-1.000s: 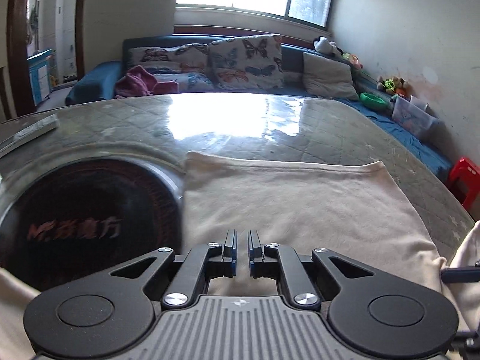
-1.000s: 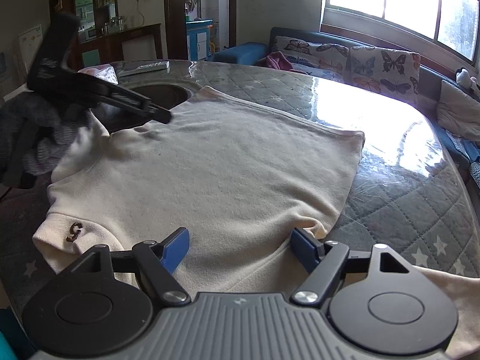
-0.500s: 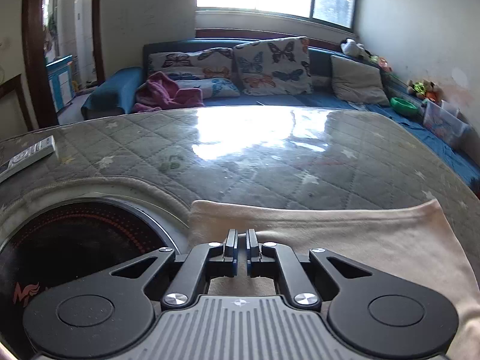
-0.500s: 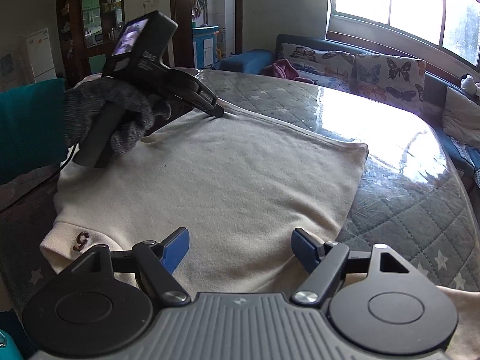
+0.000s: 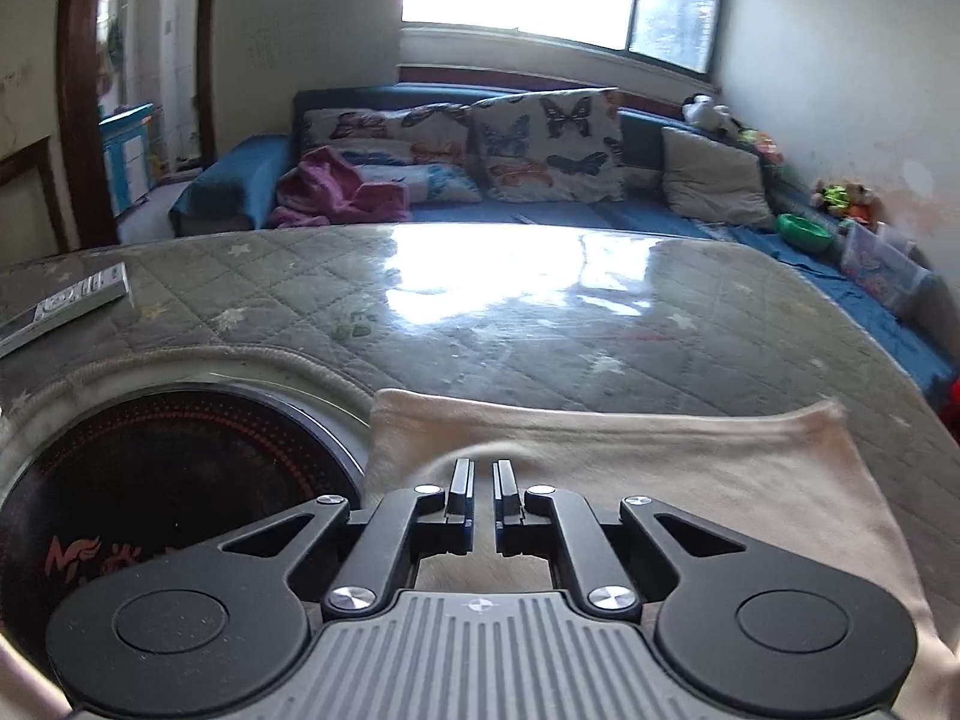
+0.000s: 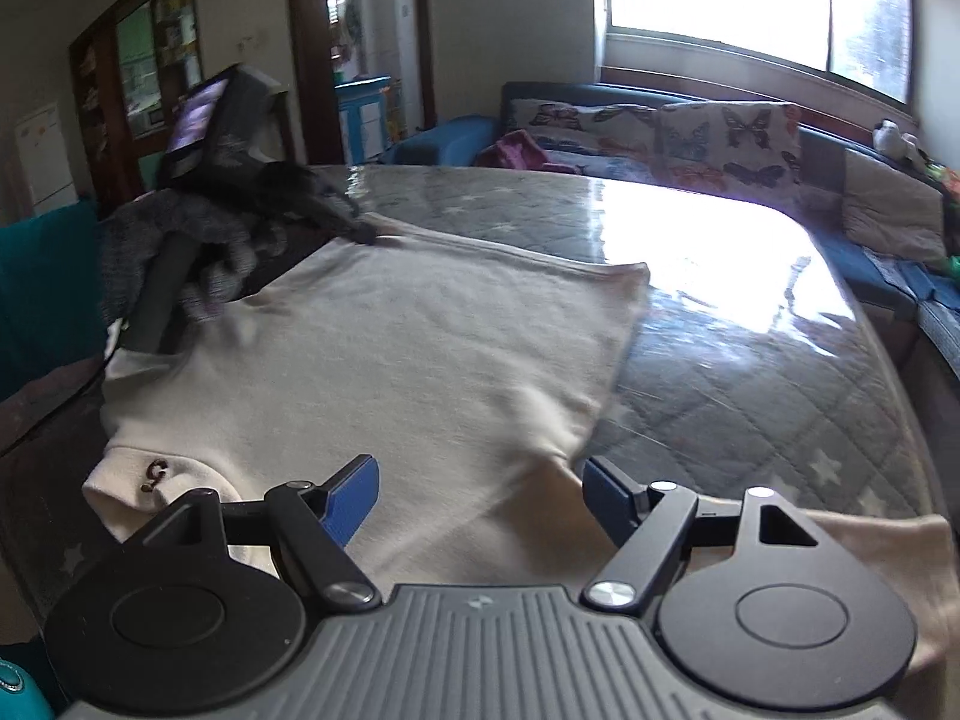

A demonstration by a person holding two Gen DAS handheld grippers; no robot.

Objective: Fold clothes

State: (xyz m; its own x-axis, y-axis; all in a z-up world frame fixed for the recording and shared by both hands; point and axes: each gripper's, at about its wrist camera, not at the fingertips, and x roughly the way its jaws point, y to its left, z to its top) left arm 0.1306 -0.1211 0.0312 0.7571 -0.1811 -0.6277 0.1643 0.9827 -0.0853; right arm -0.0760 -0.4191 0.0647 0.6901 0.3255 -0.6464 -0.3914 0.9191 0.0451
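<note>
- Both tongs come first. Left black two-finger gripper (image 5: 483,483) has its jaws pressed almost together; a raised ridge of cloth stands just at its tips, but I cannot tell whether the cloth is really pinched between them. From the right wrist view, this left gripper (image 6: 366,234) reaches the far left edge of the garment, carried by a hand in a grey knitted glove (image 6: 162,240).
- Right gripper with blue pads (image 6: 480,495) has its jaws spread wide, and nothing is between them; it hovers over the near part of the garment, close to the armpit fold.
- Large round table with a grey quilted star-pattern cover under a glossy clear sheet (image 5: 540,312) carries everything (the window light reflects strongly on it).
- Cream-white knitted sweater (image 6: 390,360) lies spread flat on the table, with its hem at the far side and its collar, which bears a small dark mark, at the near left. One sleeve (image 6: 852,546) runs out to the near right, under the right gripper.
- Dark round glass hob with red lettering (image 5: 150,492) is set into the table, just beside the left edge of the sweater.
- Blue sofa with butterfly cushions (image 5: 540,144) stands behind the table, under the window.
- Grey remote control (image 5: 66,303) lies on the far left of the table, well apart from the sweater.
</note>
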